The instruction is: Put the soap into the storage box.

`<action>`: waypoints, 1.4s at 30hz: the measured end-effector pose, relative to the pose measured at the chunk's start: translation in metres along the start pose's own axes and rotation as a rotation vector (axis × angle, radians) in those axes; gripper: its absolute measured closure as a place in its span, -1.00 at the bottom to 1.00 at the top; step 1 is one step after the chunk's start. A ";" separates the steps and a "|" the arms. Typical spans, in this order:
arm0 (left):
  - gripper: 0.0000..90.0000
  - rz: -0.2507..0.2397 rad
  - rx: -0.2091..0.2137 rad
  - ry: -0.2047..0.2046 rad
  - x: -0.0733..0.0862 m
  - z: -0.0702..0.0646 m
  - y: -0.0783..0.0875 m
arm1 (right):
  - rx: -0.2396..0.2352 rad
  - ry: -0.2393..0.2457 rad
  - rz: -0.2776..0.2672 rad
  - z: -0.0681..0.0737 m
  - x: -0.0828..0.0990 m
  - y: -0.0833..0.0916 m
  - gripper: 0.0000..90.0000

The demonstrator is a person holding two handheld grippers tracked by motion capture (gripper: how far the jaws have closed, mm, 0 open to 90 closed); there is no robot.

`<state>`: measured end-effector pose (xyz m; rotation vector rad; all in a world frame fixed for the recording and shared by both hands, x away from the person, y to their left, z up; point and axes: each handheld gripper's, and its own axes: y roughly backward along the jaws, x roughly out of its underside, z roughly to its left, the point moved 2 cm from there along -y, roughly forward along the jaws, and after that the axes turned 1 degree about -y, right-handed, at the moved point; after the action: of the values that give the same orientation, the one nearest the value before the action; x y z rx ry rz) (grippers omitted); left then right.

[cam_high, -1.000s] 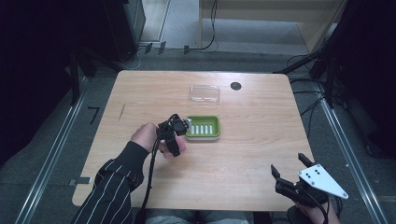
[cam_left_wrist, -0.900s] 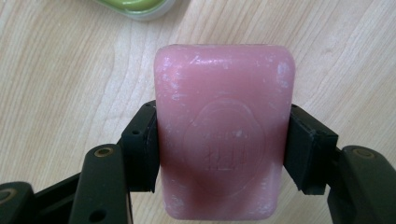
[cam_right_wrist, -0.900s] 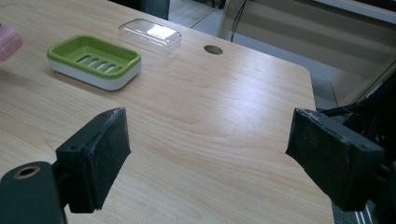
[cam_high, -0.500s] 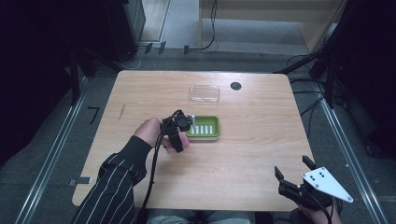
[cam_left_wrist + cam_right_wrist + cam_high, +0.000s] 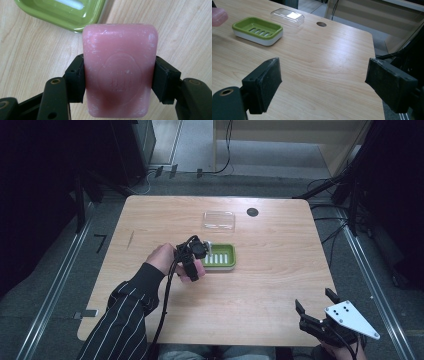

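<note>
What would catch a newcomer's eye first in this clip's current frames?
Most likely the pink soap bar, clamped by its sides in the left gripper just short of the green soap dish at mid-table. Behind the dish lies a clear plastic lid, apart from it. The right gripper sits open at the table's near right corner, holding nothing.

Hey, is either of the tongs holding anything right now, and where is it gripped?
The left tongs clamp a pink rectangular soap bar by its two long side edges. The right tongs are open, holding nothing.
</note>
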<state>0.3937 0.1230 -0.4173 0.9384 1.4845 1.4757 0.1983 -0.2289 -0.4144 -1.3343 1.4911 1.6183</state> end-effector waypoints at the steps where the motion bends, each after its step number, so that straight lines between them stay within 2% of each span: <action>1: -0.14 0.001 0.001 -0.002 0.000 0.000 0.001 | 0.001 -0.001 0.000 0.000 0.000 0.000 -0.70; 7: -0.14 -0.015 -0.003 -0.020 -0.005 0.002 0.005 | 0.007 -0.002 -0.002 0.000 0.001 0.002 -0.70; 16: -0.14 -0.004 0.006 -0.049 -0.011 0.005 0.007 | 0.013 -0.002 0.004 -0.001 0.002 0.005 -0.70; 24: -0.14 -0.018 0.001 -0.076 -0.017 0.008 0.012 | 0.023 -0.010 0.008 -0.002 0.003 0.007 -0.70; 42: -0.14 -0.013 0.003 -0.109 -0.032 0.014 0.011 | 0.037 -0.017 0.006 -0.005 0.006 0.012 -0.70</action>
<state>0.4188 0.0996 -0.4043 0.9938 1.4115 1.3911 0.1868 -0.2378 -0.4146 -1.2938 1.5086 1.5941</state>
